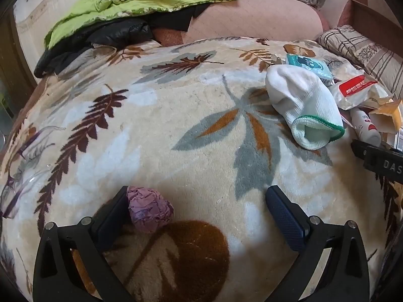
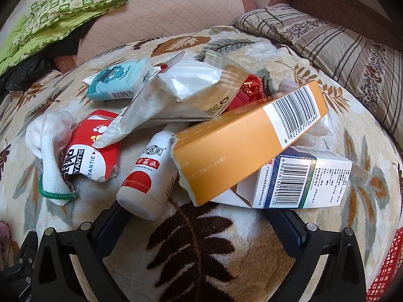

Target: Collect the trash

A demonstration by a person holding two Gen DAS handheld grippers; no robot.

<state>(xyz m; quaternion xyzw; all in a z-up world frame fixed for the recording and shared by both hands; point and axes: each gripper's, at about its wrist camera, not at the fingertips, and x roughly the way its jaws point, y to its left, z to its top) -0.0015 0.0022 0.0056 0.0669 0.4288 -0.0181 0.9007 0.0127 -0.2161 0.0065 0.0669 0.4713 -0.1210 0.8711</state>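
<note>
Against the left hand-held gripper [image 1: 196, 201] finger lies crumpled paper [image 1: 149, 210].

On the blanket [image 1: 176, 115], a crumpled paper ball [image 1: 149, 210] lies against my left gripper's [image 1: 199, 206] left finger. Far right of it lies a sock [image 1: 302, 105]. In the right wrist view, a long carton [image 2: 241, 136] rests atop a smaller box [image 2: 302, 176], a bottle [image 2: 148, 176] to their left.

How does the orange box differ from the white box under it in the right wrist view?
The orange box is plain orange, torn ragged at its near end, and lies tilted on top. The white box is white with blue-green panels and small print, lies flat beneath, its flap open. Both are cardboard, show barcodes, and sit on the blanket.
</note>
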